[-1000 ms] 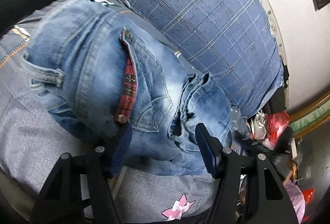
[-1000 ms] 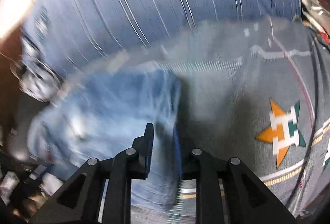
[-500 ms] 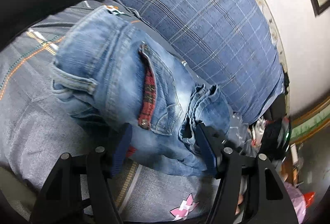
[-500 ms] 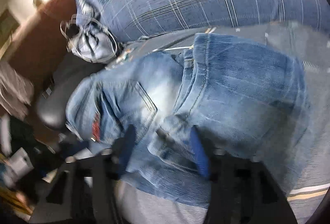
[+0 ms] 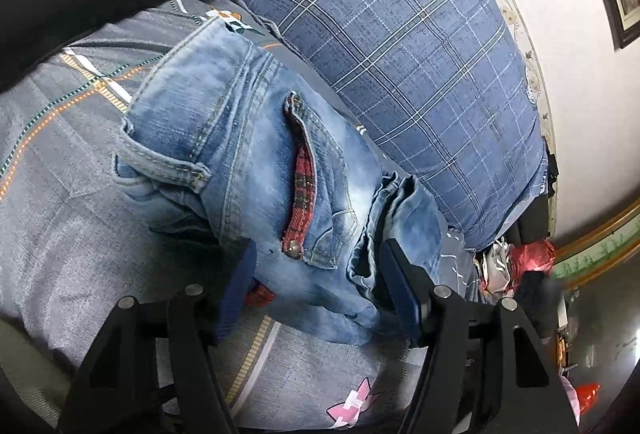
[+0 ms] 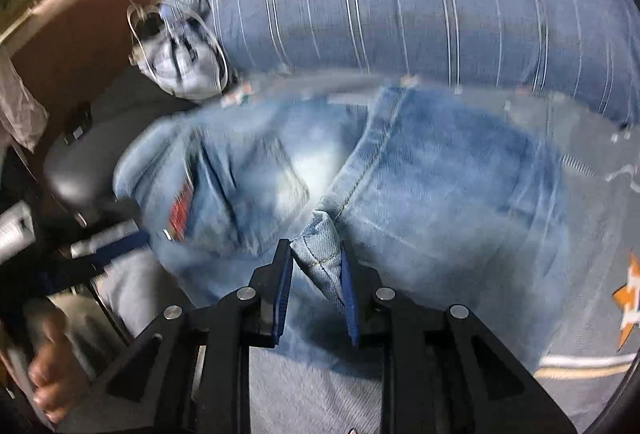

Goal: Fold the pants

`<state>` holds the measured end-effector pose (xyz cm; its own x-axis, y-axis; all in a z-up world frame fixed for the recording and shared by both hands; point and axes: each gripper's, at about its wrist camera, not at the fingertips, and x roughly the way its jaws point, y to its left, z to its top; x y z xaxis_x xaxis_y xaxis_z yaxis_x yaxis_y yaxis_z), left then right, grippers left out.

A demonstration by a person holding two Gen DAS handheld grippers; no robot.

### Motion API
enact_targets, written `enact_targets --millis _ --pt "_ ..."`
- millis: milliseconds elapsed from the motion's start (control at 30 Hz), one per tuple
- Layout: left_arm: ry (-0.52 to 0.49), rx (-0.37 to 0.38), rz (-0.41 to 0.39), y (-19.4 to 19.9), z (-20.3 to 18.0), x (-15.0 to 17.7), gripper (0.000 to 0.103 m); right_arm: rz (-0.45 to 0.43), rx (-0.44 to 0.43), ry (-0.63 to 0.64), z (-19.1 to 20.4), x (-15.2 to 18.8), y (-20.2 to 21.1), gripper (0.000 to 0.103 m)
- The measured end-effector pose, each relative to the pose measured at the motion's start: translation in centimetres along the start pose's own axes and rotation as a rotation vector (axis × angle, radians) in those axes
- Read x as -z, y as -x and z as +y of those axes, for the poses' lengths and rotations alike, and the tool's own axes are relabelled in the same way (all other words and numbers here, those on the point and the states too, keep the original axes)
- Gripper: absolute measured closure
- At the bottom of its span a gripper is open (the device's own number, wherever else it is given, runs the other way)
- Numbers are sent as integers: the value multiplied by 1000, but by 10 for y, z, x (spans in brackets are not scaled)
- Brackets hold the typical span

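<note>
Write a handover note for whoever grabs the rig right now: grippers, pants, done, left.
Left gripper: jaws wide, straddling the near edge of the jeans; unclear whether the pads press.
Right gripper: jaws have just been closing and now pinch a fold of denim hem.
Jeans: a bunched, compact stack on the grey bedspread, beside the blue checked pillow.
Done: folded over roughly.
Left: probably lay the pinched hem down, flatten the stack, release both.
</note>
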<state>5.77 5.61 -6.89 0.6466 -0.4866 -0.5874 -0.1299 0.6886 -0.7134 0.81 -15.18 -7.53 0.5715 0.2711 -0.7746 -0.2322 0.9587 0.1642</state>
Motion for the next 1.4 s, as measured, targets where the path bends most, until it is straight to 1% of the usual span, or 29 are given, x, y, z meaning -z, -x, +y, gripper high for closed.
enact_targets --millis 33,67,133,167,200,267,333,367,400,467,533,567,633,700,767,867,933,1000,1100,1233,1267,1300,1333,1367,1400 --pt "4 1 4 -1 0 0 38 48 22 -8 -2 4 -14 71" --pt "6 0 7 -1 0 0 38 76 23 -33 -7 6 -25 68" --pt "2 -3 3 2 0 -1 38 76 -31 -83 -13 4 -22 53" --pt "0 -2 -5 5 1 -2 38 63 -69 -82 -13 3 -16 50" --pt "-1 -5 -32 12 2 -4 38 36 -107 -85 -14 2 -8 46" --pt "2 -11 -91 26 4 -8 37 -3 -140 -114 -18 0 1 46" --pt "23 -13 -140 39 12 -15 31 -22 -181 -159 -24 1 2 46" --pt "33 -35 -151 41 17 -18 31 -14 -182 -175 -28 1 0 46" --pt "43 -58 -154 41 21 -20 31 15 -172 -186 -30 2 -7 46" --pt "77 -99 -126 35 32 -22 31 41 -132 -183 -23 0 -20 46" --pt "116 -96 -76 28 43 -22 31 7 -142 -173 -17 -3 -15 46" --pt "147 -78 -55 25 50 -20 30 -14 -152 -165 -13 -5 -10 45" --pt "216 -25 -5 17 62 -16 26 -46 -166 -170 -9 -4 0 39" --pt "275 25 47 5 70 -13 25 -44 -173 -187 -8 -4 -2 38" --pt "357 83 91 -8 81 -12 26 -43 -153 -187 -6 -3 -4 38" --pt "439 100 112 -17 90 -12 27 -40 -146 -183 -4 -2 -6 37" --pt "486 99 104 -19 94 -11 38 -59 -155 -191 -4 1 1 37" --pt "504 98 94 -17 95 -10 41 -95 -176 -193 -5 2 7 38" --pt "523 95 87 -19 95 -9 41 -142 -249 -170 1 -1 15 38" --pt "553 93 63 -20 99 -12 41 -117 -258 -132 13 0 9 37" --pt "548 85 60 -22 97 -13 45 -117 -268 -126 15 0 9 37" --pt "525 58 59 -23 95 -14 58 -120 -278 -117 17 1 10 37" --pt "496 33 60 -24 93 -16 66 -122 -282 -114 19 1 11 37" --pt "470 18 53 -23 90 -16 68 -120 -288 -113 20 0 11 37" --pt "445 8 41 -22 85 -17 74 -116 -294 -115 21 -1 11 37"
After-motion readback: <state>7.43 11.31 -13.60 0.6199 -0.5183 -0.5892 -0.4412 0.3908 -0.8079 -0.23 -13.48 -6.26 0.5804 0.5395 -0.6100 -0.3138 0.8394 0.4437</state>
